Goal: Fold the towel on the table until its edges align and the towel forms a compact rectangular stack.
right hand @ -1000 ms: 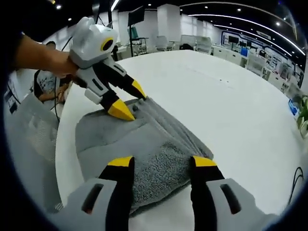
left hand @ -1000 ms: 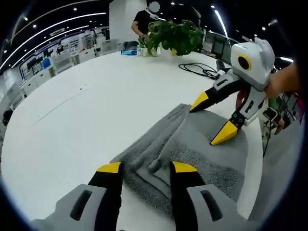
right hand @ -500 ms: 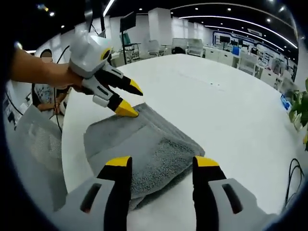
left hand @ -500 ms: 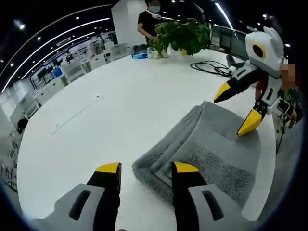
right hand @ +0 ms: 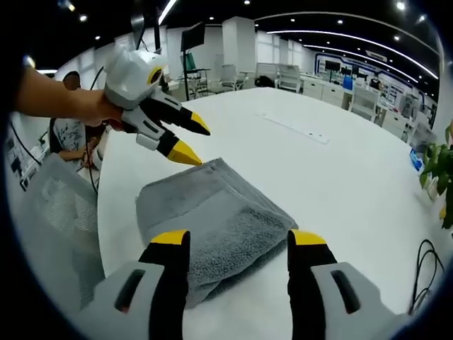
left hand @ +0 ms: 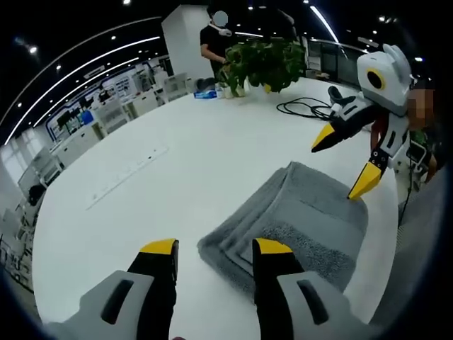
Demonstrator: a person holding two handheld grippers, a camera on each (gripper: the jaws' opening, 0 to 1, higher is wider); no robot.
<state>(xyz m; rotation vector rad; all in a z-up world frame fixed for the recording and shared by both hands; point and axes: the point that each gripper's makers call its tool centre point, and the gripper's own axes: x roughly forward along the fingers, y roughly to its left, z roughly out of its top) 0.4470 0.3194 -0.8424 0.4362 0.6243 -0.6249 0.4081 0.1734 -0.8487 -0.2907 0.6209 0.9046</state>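
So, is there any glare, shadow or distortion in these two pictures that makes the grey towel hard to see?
Left gripper view: the folded grey terry towel is sharp and evenly lit, and the fisheye lens bends the round white table edge. Right gripper view: the towel shows clearly, with soft ceiling light and no glare on it.

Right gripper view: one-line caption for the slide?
Folded grey towel lies on the white table, both grippers open and off it: right gripper near, left gripper above its far corner.
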